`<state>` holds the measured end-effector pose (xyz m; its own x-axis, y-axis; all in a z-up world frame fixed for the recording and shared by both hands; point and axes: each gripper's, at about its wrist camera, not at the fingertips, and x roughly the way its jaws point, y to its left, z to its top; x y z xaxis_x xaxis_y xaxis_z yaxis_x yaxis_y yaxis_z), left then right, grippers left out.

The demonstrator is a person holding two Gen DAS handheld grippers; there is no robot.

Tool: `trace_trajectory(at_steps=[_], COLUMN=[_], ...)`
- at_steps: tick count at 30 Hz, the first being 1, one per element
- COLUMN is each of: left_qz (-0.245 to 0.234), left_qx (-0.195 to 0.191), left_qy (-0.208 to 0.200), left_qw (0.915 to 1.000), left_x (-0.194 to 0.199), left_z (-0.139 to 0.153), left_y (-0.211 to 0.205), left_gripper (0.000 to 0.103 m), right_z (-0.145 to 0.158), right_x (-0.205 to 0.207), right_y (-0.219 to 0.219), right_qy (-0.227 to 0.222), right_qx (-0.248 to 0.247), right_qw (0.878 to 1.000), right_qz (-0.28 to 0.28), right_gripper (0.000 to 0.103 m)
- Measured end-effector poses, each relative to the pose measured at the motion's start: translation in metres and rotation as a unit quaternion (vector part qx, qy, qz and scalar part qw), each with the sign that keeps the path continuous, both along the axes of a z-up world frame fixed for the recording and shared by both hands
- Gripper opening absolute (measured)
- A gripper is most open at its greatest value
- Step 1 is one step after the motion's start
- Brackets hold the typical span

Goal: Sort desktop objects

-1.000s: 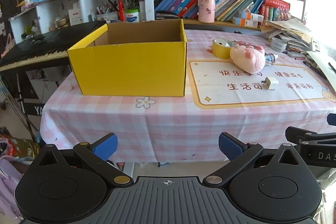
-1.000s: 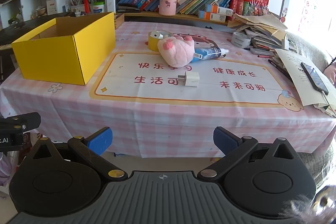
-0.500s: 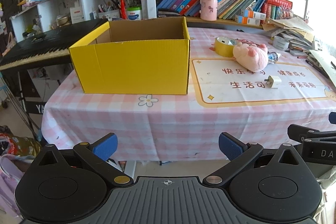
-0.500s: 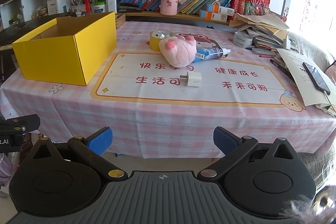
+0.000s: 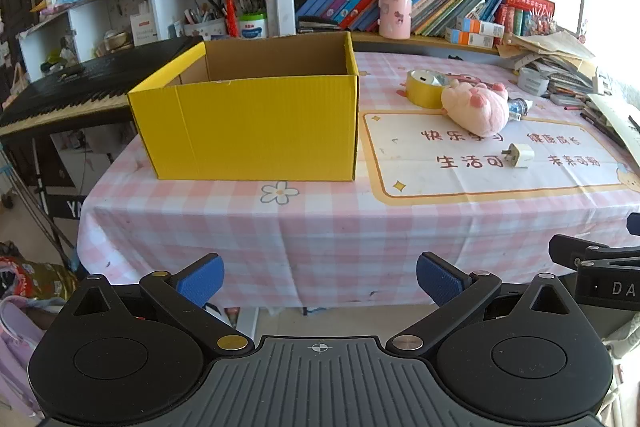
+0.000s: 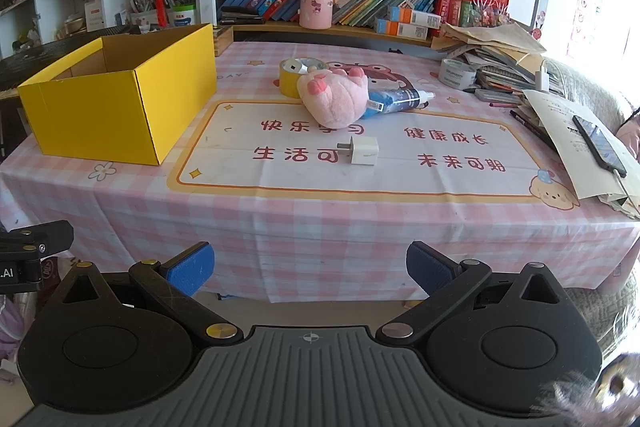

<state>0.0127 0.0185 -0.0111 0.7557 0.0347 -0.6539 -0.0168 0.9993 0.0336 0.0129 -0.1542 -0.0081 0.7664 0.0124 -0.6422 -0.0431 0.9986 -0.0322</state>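
Both tools, left [image 5: 318,277] and right [image 6: 310,267], spread, empty. White plastic charger plug [image 6: 363,150]: pinch flat sides; destination open yellow cardboard box [image 6: 120,95] leftward.

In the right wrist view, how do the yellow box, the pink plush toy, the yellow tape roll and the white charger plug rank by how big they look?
Largest to smallest:
1. yellow box
2. pink plush toy
3. yellow tape roll, though the toy hides part of it and it lies farther back
4. white charger plug, clearly smallest

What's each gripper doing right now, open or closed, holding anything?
Left gripper: open, empty.
Right gripper: open, empty.
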Motion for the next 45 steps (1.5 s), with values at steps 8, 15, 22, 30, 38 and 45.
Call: trace_trajectory(at_steps=[8,15,22,30,38,45], left_qz=[0.003,0.004,0.004,0.004,0.004,0.004], left_qx=[-0.003,-0.004,-0.005,-0.005,-0.005,-0.006], left_qy=[0.003,0.003,0.004,0.005,0.005,0.005], left_qw=[1.0,1.0,1.0,1.0,1.0,1.0], left_x=[-0.0004,-0.0007,-0.0008,0.0006,0.0007,0.0019], left_z=[-0.0015,-0.002,-0.0022,-0.0027,-0.0025,-0.002], left_y=[0.0023,0.0029,0.0029,0.0037,0.0036,0.0037], left_gripper=[0.103,0.103,0.103,0.103,0.103,0.103], right_z=[-0.0004,-0.0011,-0.0011,-0.0024,-0.0045,-0.0046], right_x=[0.0,-0.0001,-0.0001,0.0005,0.0013,0.0018], right_y=[0.0006,0.0002,0.0004,-0.0001,0.0002,0.0007], right_qy=[0.0,0.0,0.0,0.001,0.001,0.001], right_qx=[0.0,0.0,0.0,0.0,-0.002,-0.002], right_qw=[1.0,1.0,1.0,1.0,1.0,1.0], right_qz=[0.0,0.0,-0.001,-0.001,0.0,0.0], right_gripper=[0.103,0.103,0.103,0.103,0.103,0.103])
